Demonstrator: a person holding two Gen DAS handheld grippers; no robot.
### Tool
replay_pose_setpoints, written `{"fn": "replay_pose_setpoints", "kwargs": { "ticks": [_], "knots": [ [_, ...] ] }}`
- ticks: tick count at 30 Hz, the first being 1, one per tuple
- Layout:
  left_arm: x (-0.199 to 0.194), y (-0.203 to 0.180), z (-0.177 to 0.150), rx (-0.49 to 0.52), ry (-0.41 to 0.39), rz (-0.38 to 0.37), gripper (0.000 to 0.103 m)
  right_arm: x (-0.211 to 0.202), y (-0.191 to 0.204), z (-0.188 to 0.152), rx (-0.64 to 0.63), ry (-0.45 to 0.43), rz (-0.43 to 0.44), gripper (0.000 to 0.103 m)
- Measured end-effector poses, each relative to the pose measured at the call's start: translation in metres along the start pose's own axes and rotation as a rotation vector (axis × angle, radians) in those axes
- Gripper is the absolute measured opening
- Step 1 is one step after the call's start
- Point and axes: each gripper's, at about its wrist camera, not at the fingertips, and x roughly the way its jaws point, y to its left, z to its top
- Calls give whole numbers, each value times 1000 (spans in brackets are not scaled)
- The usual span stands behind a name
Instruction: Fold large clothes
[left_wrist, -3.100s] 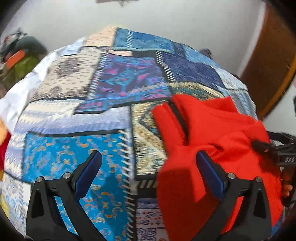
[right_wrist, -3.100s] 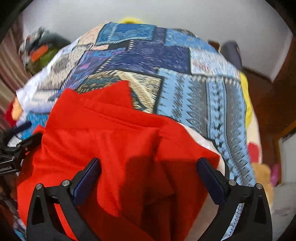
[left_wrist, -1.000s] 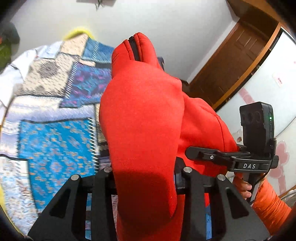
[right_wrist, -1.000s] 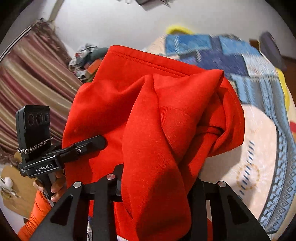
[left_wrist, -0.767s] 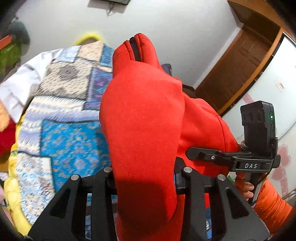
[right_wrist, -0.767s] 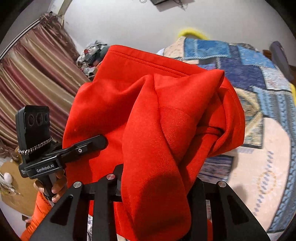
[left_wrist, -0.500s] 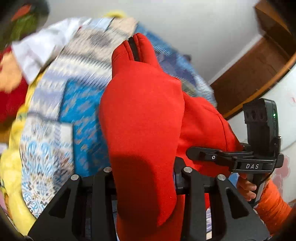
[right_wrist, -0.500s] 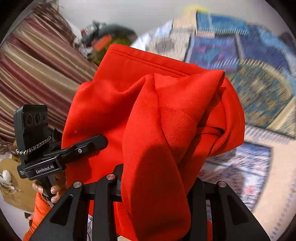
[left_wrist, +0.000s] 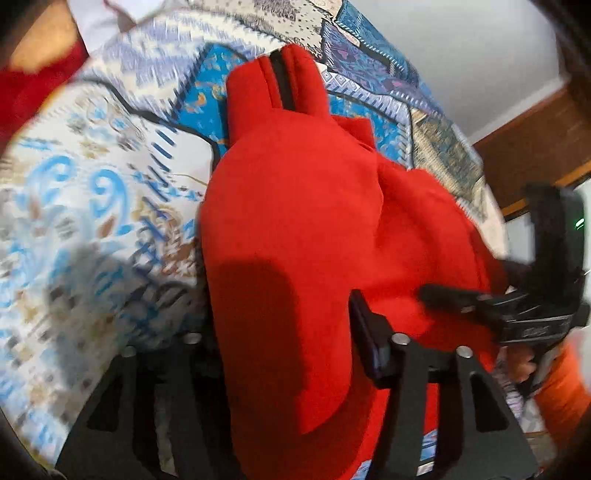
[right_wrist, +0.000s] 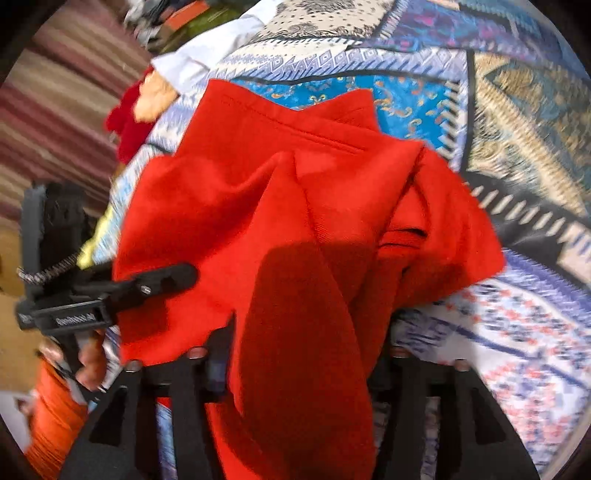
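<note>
A red garment (left_wrist: 295, 229) with a black stripe at its top edge hangs bunched over my left gripper (left_wrist: 291, 354), which is parted a little around its thick folds. The same red garment (right_wrist: 295, 221) drapes over my right gripper (right_wrist: 306, 354), which is shut on it. Both hold it low over a patchwork bedspread (left_wrist: 92, 192), which also shows in the right wrist view (right_wrist: 517, 129). Each gripper shows in the other's view, the right one in the left wrist view (left_wrist: 517, 310) and the left one in the right wrist view (right_wrist: 110, 291).
A wooden door (left_wrist: 535, 136) stands at the far right. Striped curtains (right_wrist: 55, 92) hang to the left. Other clothes, red (right_wrist: 129, 122) and white (right_wrist: 207, 55), lie at the bed's left edge.
Both grippers have swung down toward the bedspread with the garment. The left gripper's fingers have spread slightly.
</note>
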Motion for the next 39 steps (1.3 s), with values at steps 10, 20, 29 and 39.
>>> {"fn": "replay_pose_setpoints", "kwargs": {
  "ticks": [10,20,29,39],
  "knots": [
    [-64,-15,-54,97,-160,279,97,-68,31,-35,-225,-163,-187,84],
    [-9,15,-124,60,5,463,98,-17,20,-59,-268,57,-232,84],
    [-49,26,-138,17,-33,453,97,-70,-37,-81,-192,-17,-336,85],
    [-84,-20,-34,80,-236,338,98,-116,-14,-34,-165,-226,-195,85]
  ]
}}
